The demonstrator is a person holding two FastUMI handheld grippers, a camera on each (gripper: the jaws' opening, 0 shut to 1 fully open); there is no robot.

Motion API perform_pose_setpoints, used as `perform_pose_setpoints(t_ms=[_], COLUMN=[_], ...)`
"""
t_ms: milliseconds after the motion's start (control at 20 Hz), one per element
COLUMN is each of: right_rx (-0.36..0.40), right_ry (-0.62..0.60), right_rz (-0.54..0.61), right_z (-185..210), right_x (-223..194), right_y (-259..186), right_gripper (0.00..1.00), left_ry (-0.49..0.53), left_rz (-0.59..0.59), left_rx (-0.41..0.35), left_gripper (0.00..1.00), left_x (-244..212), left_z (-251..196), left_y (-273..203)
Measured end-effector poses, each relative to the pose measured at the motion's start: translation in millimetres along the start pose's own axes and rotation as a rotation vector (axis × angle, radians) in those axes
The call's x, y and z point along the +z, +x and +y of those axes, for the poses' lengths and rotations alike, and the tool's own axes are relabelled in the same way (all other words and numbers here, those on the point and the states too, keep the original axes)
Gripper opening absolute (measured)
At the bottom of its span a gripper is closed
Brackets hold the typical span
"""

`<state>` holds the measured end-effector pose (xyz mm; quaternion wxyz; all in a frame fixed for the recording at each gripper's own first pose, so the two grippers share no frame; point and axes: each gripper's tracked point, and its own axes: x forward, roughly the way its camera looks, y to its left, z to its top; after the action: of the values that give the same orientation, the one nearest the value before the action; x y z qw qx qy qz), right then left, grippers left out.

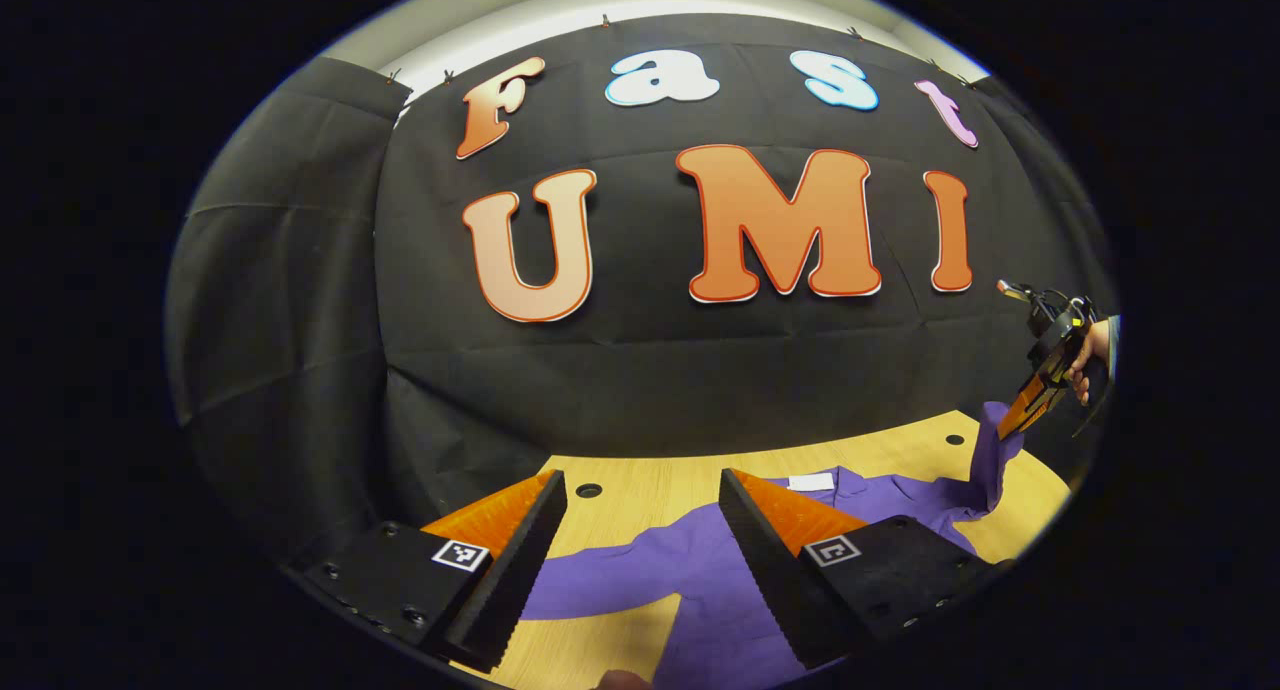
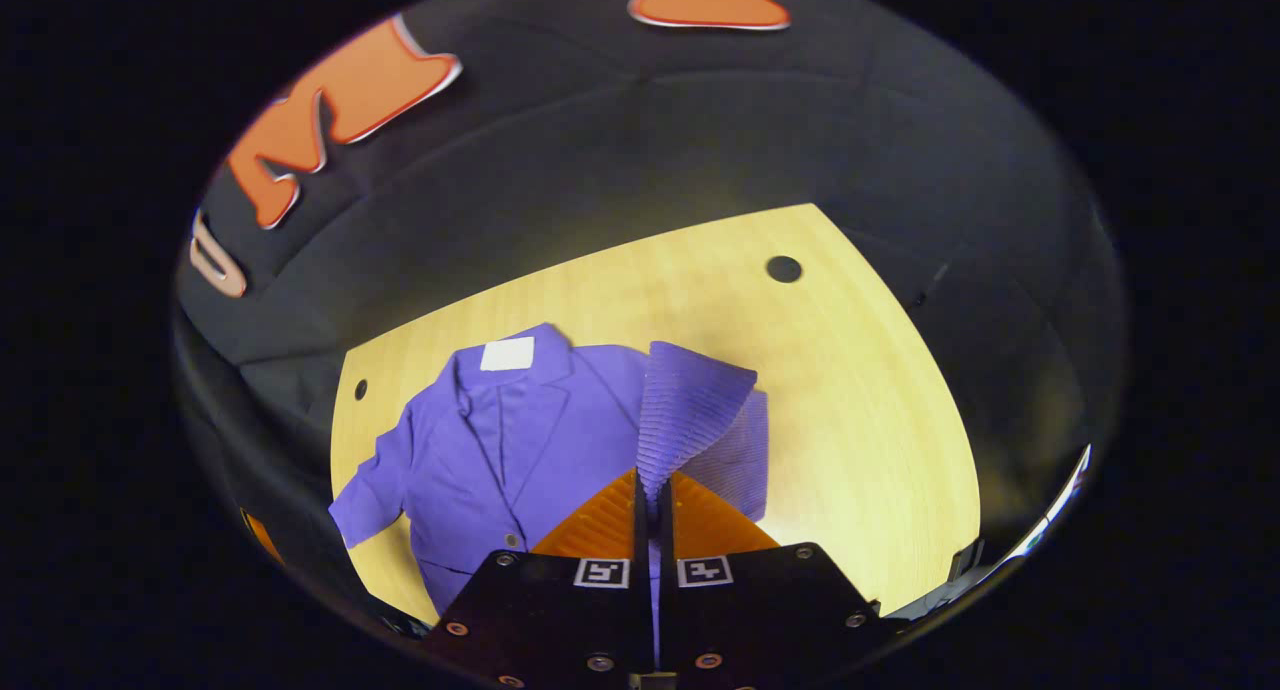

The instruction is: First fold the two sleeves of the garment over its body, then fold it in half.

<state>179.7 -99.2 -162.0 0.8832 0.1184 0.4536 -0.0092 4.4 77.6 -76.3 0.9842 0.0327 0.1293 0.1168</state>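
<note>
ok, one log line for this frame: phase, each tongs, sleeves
phase: first sleeve fold | right tongs: shut on right sleeve, lifted | left tongs: open over purple jacket | left sleeve: flat on table

The left gripper [image 1: 640, 560] hangs low over the table with its two fingers spread wide apart and nothing between them. The right gripper [image 2: 652, 500] is raised and tipped downward, its fingers pressed together on a pinch of purple sleeve [image 2: 690, 400], which is lifted off the table. In the left gripper view the right gripper [image 1: 1010, 425] shows far off to the side, with a hand [image 1: 1090, 355] wrapped around its handle.
</note>
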Motion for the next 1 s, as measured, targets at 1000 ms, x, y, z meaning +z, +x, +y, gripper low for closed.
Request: perform_pose_setpoints(t_ms=[1000], right_rx=[0.185], right_ry=[-0.201], right_rz=[0.068], right_z=[258], right_x=[-48], right_y=[44], right_gripper=[0.04], left_ry=[0.024], left_rz=[0.071], left_rx=[0.171], left_gripper=[0.98], left_x=[-53], left_z=[147], left_y=[-6])
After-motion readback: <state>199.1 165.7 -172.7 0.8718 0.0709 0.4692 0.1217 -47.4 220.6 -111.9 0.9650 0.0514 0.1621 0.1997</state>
